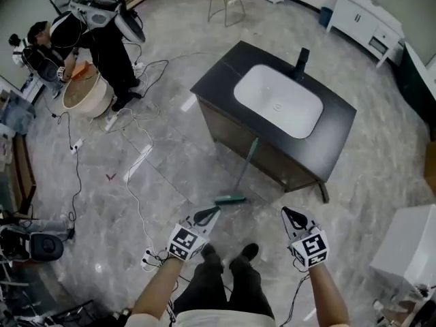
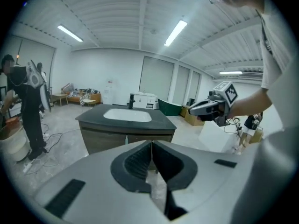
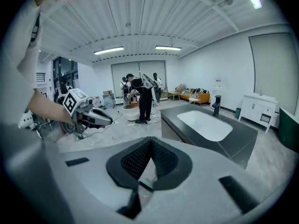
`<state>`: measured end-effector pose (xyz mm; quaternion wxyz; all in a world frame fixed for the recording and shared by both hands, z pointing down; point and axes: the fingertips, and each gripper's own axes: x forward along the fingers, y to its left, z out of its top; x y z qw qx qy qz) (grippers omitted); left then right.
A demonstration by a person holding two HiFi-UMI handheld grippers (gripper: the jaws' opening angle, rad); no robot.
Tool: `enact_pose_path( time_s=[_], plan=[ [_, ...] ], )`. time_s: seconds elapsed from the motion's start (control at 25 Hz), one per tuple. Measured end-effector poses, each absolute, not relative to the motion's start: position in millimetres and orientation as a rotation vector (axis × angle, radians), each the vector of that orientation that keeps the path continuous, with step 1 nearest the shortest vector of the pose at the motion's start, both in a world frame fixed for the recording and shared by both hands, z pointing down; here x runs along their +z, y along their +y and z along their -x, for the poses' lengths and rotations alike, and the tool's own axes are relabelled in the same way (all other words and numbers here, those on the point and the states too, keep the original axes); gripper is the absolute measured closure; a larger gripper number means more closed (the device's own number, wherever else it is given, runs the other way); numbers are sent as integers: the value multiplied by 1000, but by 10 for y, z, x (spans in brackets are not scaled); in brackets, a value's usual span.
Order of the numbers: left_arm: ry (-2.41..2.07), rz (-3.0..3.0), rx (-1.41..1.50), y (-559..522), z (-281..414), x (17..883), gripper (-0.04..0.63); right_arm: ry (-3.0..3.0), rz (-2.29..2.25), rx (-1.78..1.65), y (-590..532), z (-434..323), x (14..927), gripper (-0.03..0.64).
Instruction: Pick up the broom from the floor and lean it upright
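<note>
Glossy marble-look floor (image 1: 170, 162), matt black countertop (image 1: 218, 80), smooth white basin (image 1: 278, 101)

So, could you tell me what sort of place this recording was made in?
Likely a bathroom-fixture showroom or lab: a freestanding sink vanity, a white cabinet, cables across the marble-look floor.

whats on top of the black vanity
A white basin set into the vanity top and a black faucet at its far edge; the basin looks empty. Nothing covers the top from the head view. The broom leans on its front, not on top.
</note>
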<state>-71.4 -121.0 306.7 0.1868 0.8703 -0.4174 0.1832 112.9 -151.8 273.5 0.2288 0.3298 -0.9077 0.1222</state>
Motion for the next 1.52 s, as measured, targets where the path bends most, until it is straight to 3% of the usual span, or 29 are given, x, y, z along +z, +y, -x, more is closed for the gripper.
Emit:
enact_pose_path(
  time_s=[0.48,0.96,1.52],
  plan=[
    [-1221,-2469,428,37,1078,1710,581,-2503,-1028,273,-512,-896,1442,621],
    [-1182,-2553,329,838,1449,1085,581,-2516,-1146,198,642,-456,751,621],
    [-1151,-2550,322,1354,1200,842,581,-2536,-1249,279,1296,-905,512,621]
  ],
)
